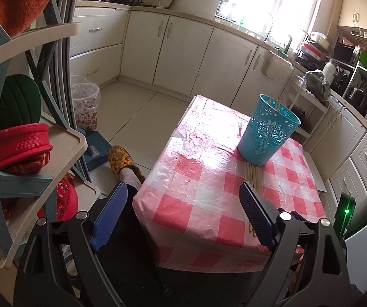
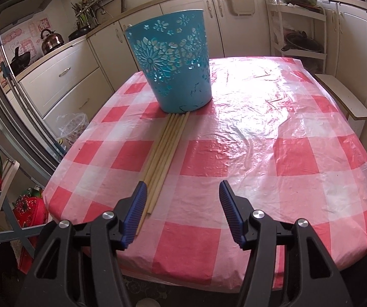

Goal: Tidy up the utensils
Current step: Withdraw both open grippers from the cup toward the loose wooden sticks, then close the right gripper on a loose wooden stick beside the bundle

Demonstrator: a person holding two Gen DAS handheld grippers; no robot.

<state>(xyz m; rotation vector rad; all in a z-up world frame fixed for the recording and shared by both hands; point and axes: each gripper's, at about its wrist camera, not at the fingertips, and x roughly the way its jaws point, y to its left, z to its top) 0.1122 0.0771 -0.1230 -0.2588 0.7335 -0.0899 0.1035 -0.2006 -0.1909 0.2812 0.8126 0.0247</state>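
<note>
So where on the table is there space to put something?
Free: the checked cloth right of the chopsticks, out to the table's edges, and behind the blue basket. Crowded: the strip from the basket to the near edge, where the chopsticks lie.

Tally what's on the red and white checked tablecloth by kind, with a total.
Turquoise plastic basket with cut-out flowers: 1
Pale wooden chopsticks lying flat in front of the basket: 5, as far as the tight bundle lets me count
Pale wooden chopsticks standing inside the basket, only tips showing: 3, possibly more hidden
Total: 9
</note>
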